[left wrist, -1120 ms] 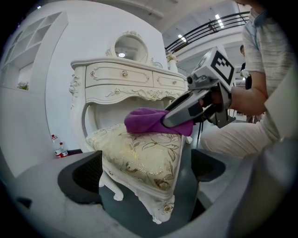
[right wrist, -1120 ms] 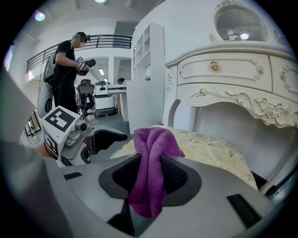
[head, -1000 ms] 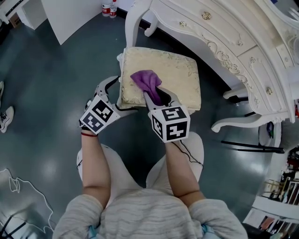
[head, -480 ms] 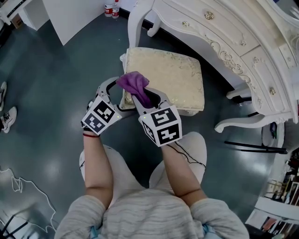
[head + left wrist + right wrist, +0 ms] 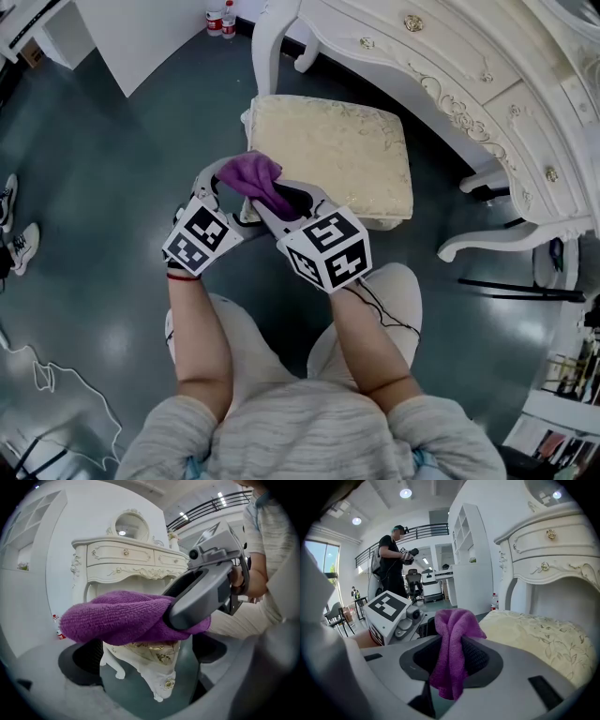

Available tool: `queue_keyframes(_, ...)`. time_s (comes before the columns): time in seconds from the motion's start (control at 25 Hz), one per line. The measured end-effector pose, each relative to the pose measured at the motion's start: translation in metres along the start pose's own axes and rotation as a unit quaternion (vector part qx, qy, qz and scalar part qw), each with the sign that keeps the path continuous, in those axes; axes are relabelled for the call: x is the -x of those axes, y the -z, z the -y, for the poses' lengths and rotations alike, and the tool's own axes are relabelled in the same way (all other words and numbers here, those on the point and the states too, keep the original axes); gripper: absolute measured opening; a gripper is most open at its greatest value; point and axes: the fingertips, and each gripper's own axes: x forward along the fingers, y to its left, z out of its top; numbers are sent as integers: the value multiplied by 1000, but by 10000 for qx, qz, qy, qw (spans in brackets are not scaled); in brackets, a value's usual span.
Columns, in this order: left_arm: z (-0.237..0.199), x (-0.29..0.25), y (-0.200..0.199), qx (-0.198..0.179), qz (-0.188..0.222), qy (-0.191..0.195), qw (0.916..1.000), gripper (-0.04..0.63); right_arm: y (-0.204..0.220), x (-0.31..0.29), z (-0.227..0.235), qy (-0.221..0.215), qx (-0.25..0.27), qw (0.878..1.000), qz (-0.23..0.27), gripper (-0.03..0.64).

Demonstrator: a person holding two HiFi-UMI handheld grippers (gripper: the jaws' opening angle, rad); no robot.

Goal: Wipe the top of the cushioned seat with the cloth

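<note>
The cream cushioned seat [image 5: 330, 150] stands in front of me, its top bare. My right gripper [image 5: 269, 193] is shut on the purple cloth [image 5: 253, 176], which it holds off the seat's near left corner. The cloth [image 5: 452, 646] is bunched upright between the right jaws, with the seat [image 5: 536, 634] beyond to the right. My left gripper [image 5: 232, 193] stands open beside it, jaws wide apart. The cloth [image 5: 119, 618] and the right gripper's finger [image 5: 206, 592] hang across them. One seat corner [image 5: 152, 665] shows under the cloth.
A white carved dressing table [image 5: 441, 66] curves round the seat's far and right sides, its legs [image 5: 267, 42] close to the seat. Two bottles [image 5: 219, 14] stand on the floor at the back. Another person [image 5: 393, 557] stands far off.
My right gripper has carried the cloth leftward off the seat top to the near left corner, in between the left gripper's open jaws. The left gripper has barely moved.
</note>
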Motion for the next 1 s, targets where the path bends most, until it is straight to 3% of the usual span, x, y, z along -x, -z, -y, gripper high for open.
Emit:
queue_keyframes(0.2, 3, 0, -9, -20, 158, 8, 9999, 588, -6, 11, 2, -221, -186, 9993, 251, 124)
queue_keyframes(0.4, 6, 1, -19, -83, 270, 4, 9996, 588, -14, 32, 14, -170, -327, 9976, 585, 124)
queue_keyframes(0.6, 3, 6, -34, 2, 554, -148, 9984, 588, -14, 68, 50, 304, -515, 9944, 870, 124)
queue_keyframes(0.76, 3, 11, -54, -170, 934, -314, 9950, 588, -7, 102, 85, 816, -655, 9888, 1062, 124)
queue_keyframes(1.0, 17, 14, -85, -240, 1520, -192, 9879, 584, 2, 149, 114, 1249, -650, 9805, 1371, 124)
